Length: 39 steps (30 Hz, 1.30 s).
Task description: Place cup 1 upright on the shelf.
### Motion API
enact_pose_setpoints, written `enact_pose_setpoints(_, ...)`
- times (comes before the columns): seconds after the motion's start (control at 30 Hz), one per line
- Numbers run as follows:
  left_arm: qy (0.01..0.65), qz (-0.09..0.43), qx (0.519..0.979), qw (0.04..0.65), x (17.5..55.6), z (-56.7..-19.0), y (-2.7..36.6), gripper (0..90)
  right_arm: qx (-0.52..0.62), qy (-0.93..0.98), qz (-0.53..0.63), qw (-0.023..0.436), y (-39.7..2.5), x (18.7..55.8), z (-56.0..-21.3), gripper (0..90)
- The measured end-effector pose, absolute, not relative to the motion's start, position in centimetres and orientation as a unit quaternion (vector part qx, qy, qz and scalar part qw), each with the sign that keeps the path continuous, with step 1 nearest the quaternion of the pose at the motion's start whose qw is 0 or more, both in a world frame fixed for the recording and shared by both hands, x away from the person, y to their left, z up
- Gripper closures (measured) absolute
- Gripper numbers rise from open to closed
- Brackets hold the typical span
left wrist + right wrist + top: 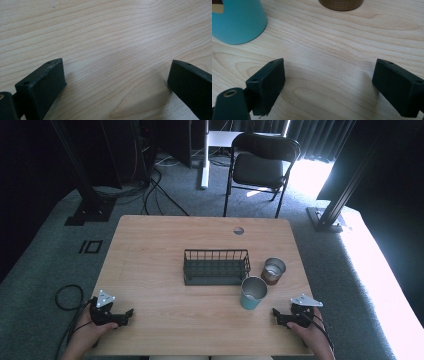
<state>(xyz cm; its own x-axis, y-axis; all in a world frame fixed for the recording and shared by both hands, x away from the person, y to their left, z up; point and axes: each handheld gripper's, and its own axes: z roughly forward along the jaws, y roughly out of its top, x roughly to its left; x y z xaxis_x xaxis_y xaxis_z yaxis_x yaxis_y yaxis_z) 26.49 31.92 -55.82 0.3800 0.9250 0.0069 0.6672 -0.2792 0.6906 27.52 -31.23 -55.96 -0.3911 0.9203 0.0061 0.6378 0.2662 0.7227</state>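
Note:
A dark wire basket (216, 266) stands in the middle of the wooden table (150, 245). To its right are a teal cup (253, 293) (237, 21) and, behind it, a brown cup (273, 271) (340, 4) with a metal inside. My left gripper (125, 316) (116, 82) rests at the table's near left edge, open, with bare wood between its jaws. My right gripper (277, 315) (329, 82) rests at the near right edge, open and empty, just in front of the teal cup.
A cable hole (238, 230) marks the table's far side. A black folding chair (260, 167) stands on the grey carpet beyond the table. Black frame posts (332, 210) and cables (150, 195) flank the far corners.

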Motion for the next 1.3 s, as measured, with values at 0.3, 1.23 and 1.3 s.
enact_pose_setpoints(0.3,0.516,0.210,0.772,0.307,26.5,-55.8,31.9,2.1,0.509,0.766,0.330,0.214,-31.2,27.5,-56.0,10.7)
enact_pose_setpoints(1.23,0.392,0.201,0.834,0.332,27.4,-53.7,27.1,2.2,0.507,0.767,0.330,0.214,-31.2,27.6,-56.0,10.6)
enact_pose_setpoints(1.3,0.383,0.198,0.838,0.335,27.6,-53.5,26.5,2.2,0.507,0.767,0.330,0.214,-31.2,27.6,-56.0,10.6)
